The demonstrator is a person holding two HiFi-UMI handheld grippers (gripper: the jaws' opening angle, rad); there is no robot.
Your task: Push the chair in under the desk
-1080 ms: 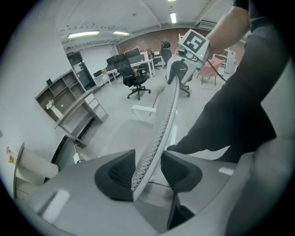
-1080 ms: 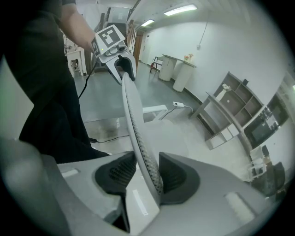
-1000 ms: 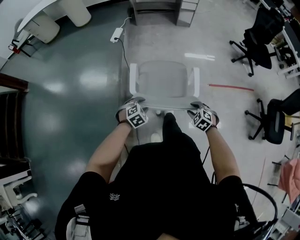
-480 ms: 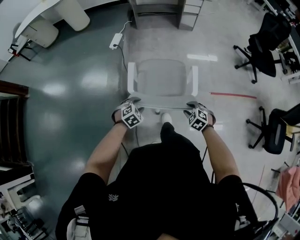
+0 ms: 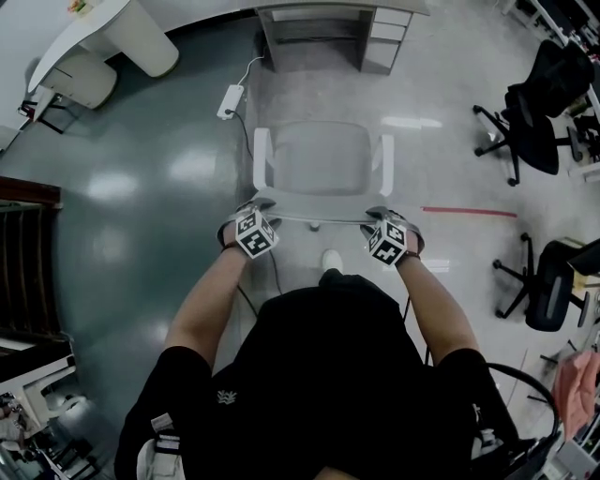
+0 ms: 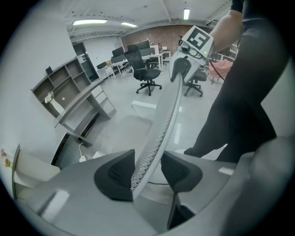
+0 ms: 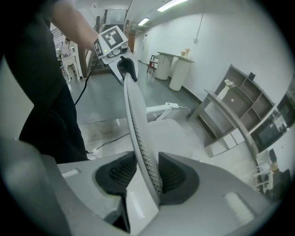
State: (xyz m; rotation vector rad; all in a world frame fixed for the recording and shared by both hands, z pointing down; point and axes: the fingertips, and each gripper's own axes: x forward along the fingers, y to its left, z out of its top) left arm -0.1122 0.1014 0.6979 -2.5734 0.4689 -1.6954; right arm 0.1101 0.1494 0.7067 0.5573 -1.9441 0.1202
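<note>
Chair [image 5: 323, 157] and its place come first: it stands on the floor straight ahead of us, seat turned toward the worktop [image 5: 319, 11]. Bare floor lies between its front edge and the worktop's opening, so we judge that no part of it is tucked under yet.

Our left gripper [image 6: 148, 171] is clamped on the top rim of the backrest [image 6: 166, 115] near its left corner, one pad against the mesh face and the other against the rear of the frame. Our right gripper [image 7: 146, 174] bites the same rim near the right corner, pads pressing from both sides. We hold it this way for a reason. The top edge is the part nearest us and thin enough for the jaws, and two grips set wide apart let us push evenly and correct any swing to one side.

Further out, the white armrests [image 5: 262, 159] flank the seat and point at the gap under the worktop, which has a drawer unit [image 5: 380, 42] on its right. In our view the chair looks roughly lined up with that gap, though the right armrest will pass close to the drawers.

A power strip [image 5: 231, 97] lies on the floor left of the path, with its cable [image 5: 249, 117] running beside the chair. We judge that this cable is the likeliest snag for the chair's base.
</note>
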